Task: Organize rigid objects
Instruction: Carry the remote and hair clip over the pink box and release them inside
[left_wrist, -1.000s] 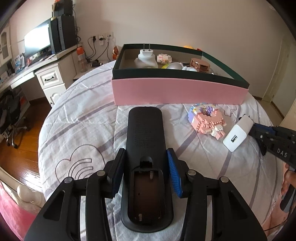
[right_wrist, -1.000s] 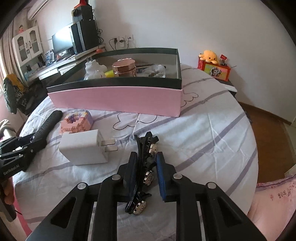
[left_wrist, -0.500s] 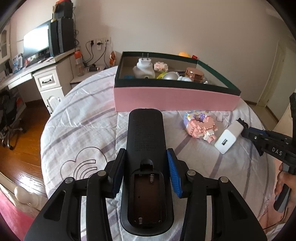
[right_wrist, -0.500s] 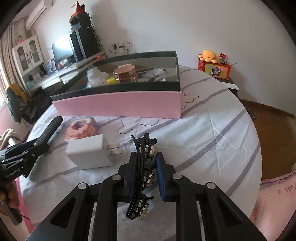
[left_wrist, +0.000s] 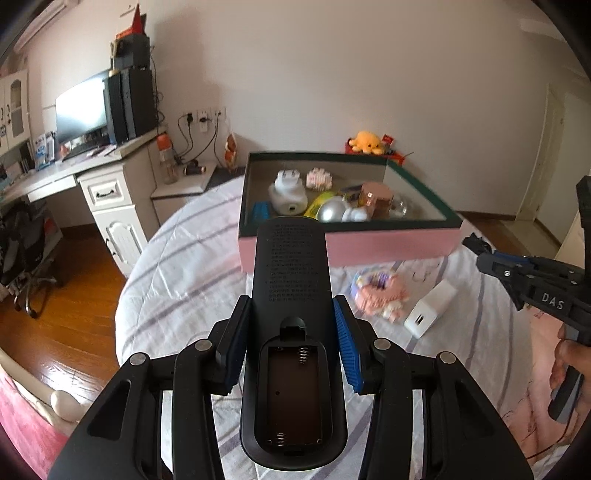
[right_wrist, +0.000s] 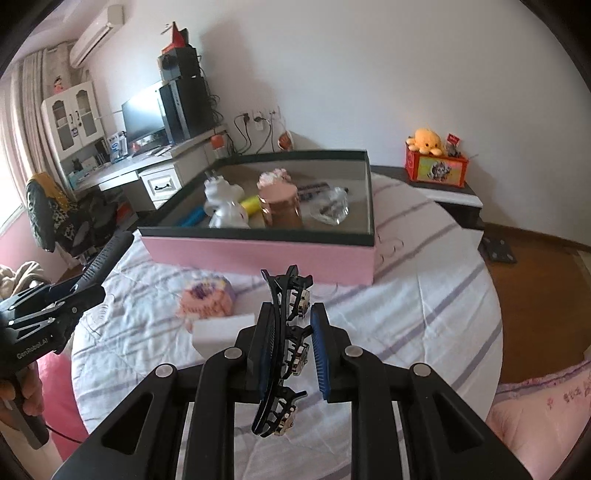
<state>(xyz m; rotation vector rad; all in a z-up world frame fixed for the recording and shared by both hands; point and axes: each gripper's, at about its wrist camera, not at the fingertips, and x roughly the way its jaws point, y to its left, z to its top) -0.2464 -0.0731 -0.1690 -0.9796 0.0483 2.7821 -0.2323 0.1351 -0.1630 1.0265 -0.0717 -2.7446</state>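
Note:
My left gripper (left_wrist: 291, 325) is shut on a black remote control (left_wrist: 290, 273), back side up with its battery bay open, held above the bed and pointing at the pink box (left_wrist: 369, 247). My right gripper (right_wrist: 291, 336) is shut on a black hair claw clip (right_wrist: 286, 332) with metal studs, held above the bed in front of the pink box (right_wrist: 258, 254). The box holds a white adapter (left_wrist: 286, 192), a copper jar (right_wrist: 279, 206) and other small items. A pink block toy (left_wrist: 378, 291) and a white charger (left_wrist: 430, 308) lie on the bed.
The striped quilt (left_wrist: 192, 266) covers a round bed with wood floor around it. A desk with a monitor (left_wrist: 81, 110) stands at the left. A nightstand with an orange plush (right_wrist: 424, 140) stands behind the box. Each gripper shows in the other's view: right (left_wrist: 532, 284), left (right_wrist: 62, 295).
Both grippers have risen above the bed with their objects, so the box interior now shows from higher up. The toy and charger stay on the quilt.

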